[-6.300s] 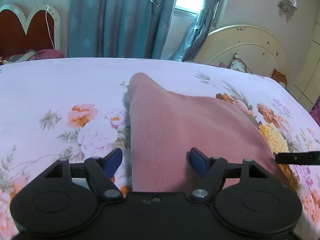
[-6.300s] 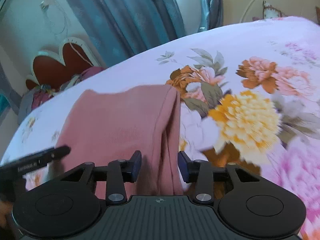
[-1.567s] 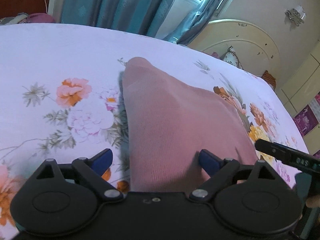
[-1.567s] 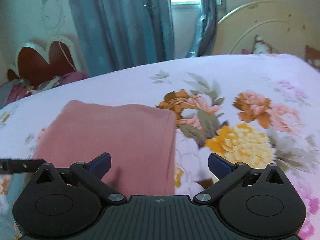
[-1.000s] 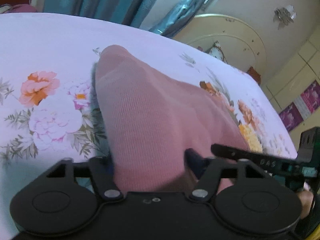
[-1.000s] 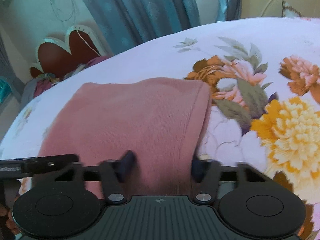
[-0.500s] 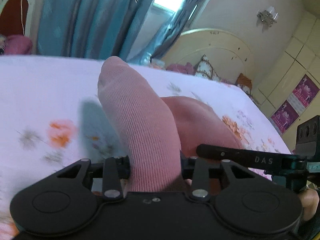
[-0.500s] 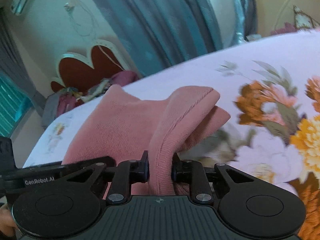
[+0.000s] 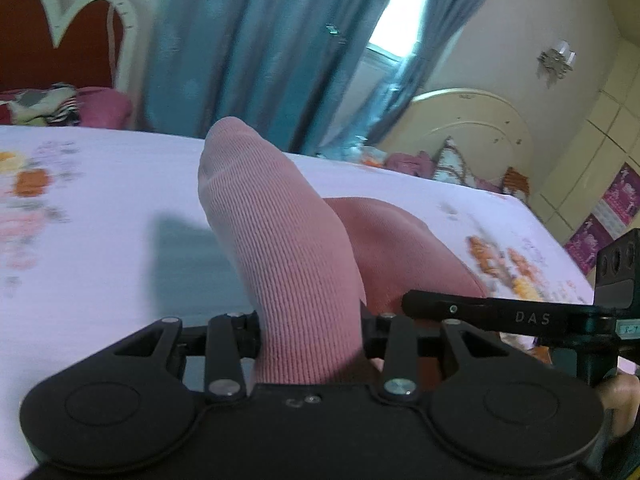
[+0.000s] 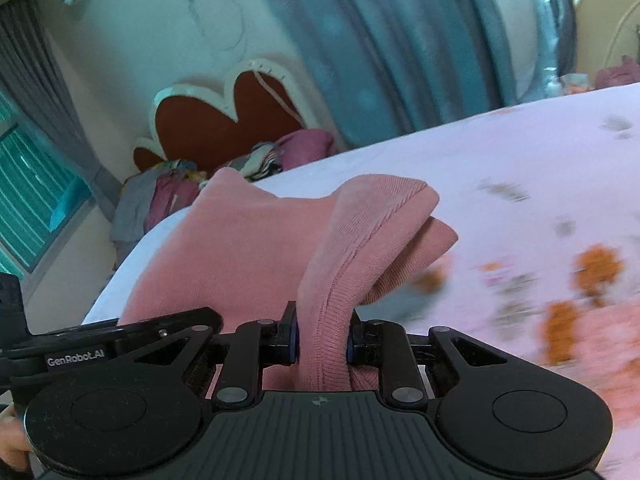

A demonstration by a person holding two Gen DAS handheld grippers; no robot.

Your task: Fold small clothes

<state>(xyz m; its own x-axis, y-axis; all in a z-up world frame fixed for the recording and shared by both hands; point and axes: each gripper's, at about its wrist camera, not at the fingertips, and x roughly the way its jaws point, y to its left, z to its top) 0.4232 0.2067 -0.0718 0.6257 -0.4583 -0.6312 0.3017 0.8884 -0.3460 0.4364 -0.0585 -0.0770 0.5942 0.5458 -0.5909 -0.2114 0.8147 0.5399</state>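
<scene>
Both near corners of pink knit garment (image 9: 288, 248) pinched, one in left gripper (image 9: 310, 330), one in right gripper (image 10: 320, 340), rest trailing ahead onto floral bedsheet (image 9: 100, 240); carry forward level, hems matched.

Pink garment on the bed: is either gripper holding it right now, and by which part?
Both hold it. The left gripper is clamped on one near corner of the pink garment, the right gripper on the other near corner, at its stitched edge, lifting the near end off the floral bedsheet.

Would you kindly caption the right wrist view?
Right gripper clamps a pink knit garment's edge above the floral bedsheet.
</scene>
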